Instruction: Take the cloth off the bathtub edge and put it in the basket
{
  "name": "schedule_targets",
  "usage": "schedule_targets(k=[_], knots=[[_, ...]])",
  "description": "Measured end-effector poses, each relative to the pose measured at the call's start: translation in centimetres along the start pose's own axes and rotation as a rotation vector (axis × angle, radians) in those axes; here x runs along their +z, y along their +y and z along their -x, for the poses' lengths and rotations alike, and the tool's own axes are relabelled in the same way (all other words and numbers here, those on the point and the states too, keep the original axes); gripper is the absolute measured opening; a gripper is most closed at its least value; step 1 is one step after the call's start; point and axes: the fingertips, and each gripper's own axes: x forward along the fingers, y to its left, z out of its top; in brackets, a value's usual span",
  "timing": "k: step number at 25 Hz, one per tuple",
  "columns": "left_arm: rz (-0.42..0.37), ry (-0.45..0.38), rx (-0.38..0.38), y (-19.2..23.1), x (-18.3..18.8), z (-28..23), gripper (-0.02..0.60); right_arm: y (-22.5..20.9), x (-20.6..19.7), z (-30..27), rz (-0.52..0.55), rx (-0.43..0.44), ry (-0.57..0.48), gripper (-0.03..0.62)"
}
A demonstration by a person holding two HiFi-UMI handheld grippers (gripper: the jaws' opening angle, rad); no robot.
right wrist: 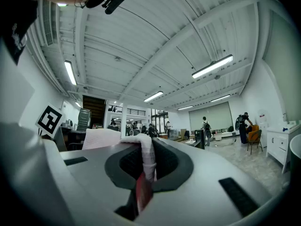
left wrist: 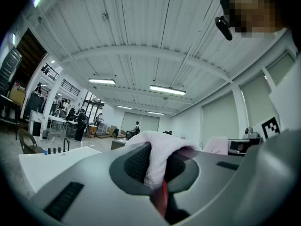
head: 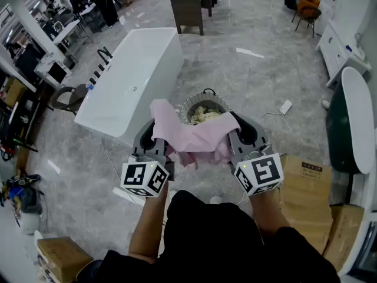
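Cloth (head: 194,138), pink and crumpled, sags clamped in left tongs (head: 154,132) and right tongs (head: 240,133).

A black top (head: 206,234) is worn. The left gripper (head: 150,132) and the right gripper (head: 244,132) are cased in smooth grey shells, and the jaws are lined with black ribbed pads (left wrist: 136,161). Each is capped by a white cube (head: 145,178) printed with black square markers, on which a small green light (head: 152,165) is lit.
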Motion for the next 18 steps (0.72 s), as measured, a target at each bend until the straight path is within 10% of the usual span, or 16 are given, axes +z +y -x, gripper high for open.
schedule_targets(k=[18], knots=[[0.055,-0.037,-0.145,-1.6,1.4,-5.7,0.034,-2.6,-0.2,-4.2,-0.078,0.006,-0.009,0.037]])
